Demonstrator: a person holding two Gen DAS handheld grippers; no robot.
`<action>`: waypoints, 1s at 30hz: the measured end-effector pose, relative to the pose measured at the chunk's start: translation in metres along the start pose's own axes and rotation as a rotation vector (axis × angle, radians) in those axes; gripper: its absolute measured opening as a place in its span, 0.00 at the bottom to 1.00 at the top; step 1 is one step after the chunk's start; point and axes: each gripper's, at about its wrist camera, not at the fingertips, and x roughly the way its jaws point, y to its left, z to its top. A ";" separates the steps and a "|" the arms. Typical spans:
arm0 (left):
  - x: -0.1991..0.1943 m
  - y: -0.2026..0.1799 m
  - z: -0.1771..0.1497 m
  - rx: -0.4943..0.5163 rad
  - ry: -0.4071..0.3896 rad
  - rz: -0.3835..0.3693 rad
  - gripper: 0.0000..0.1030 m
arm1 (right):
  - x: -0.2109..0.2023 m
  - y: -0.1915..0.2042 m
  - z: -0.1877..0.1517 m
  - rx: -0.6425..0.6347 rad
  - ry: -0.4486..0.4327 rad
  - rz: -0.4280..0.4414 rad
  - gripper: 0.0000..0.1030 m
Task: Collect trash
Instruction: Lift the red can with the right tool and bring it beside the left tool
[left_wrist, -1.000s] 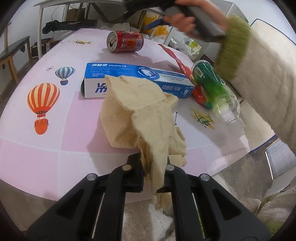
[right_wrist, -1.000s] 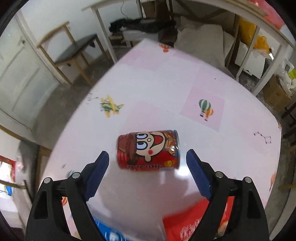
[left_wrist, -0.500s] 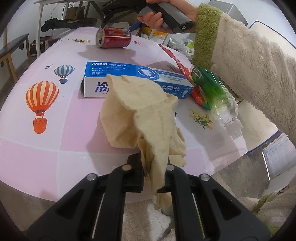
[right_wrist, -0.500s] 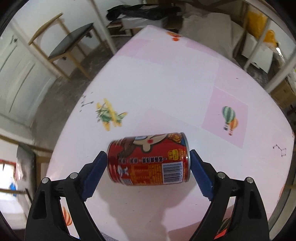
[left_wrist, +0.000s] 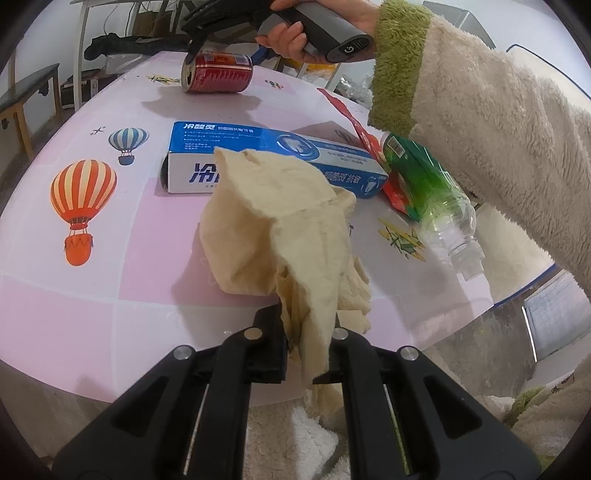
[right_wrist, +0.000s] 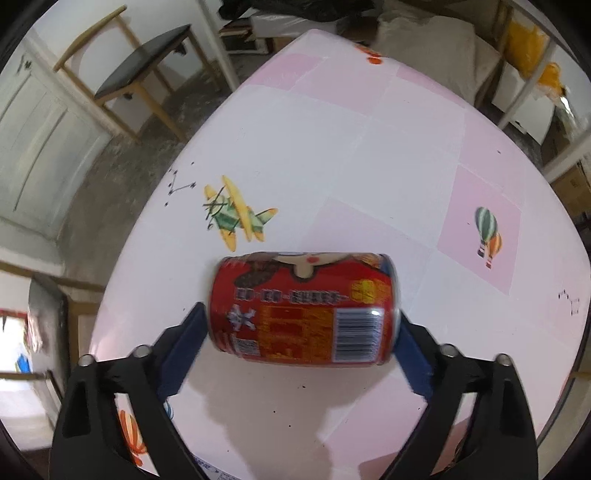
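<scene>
Left wrist view, left to right: pink-and-white table (left_wrist: 92, 295) with printed hot-air balloons on its left part. Red soda can (left_wrist: 218, 72) lies on its side at the far end, open top facing left. Blue-and-white toothpaste box (left_wrist: 258, 147) lies flat mid-table. Crumpled beige paper towel (left_wrist: 280, 229) sits in front of the box, hiding part of it, and trails down off the near table edge. Left gripper (left_wrist: 308, 332) is clamped together on the towel's lower end; towel pinched between the black fingers. Right of the box: a red wrapper (left_wrist: 364, 136), then a green-labelled clear plastic bottle (left_wrist: 432, 192) on its side, neck toward the near right edge, lying over the wrapper. A person's hand (left_wrist: 295, 40) in a fluffy cream sleeve (left_wrist: 480, 122) with green cuff holds the other tool's grey handle above the can.

Right wrist view, left to right: wooden chair (right_wrist: 144, 62) on the floor beyond the table, printed airplane on the tabletop, then the can on its side, barcode up, between the blue pads of the right gripper (right_wrist: 303, 328). Jaws stand wide apart, one at each end of the can, very close; contact cannot be told, slight blur. Can rests on the table.
</scene>
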 end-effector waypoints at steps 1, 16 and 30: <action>0.000 0.000 -0.001 0.005 -0.003 0.002 0.04 | -0.001 -0.005 0.000 0.024 -0.003 0.026 0.85; -0.016 0.021 -0.004 -0.065 -0.033 0.080 0.03 | -0.101 -0.057 -0.108 0.227 -0.083 0.553 0.85; -0.040 0.061 -0.011 -0.305 -0.080 0.137 0.03 | -0.102 -0.026 -0.289 0.241 -0.009 0.621 0.85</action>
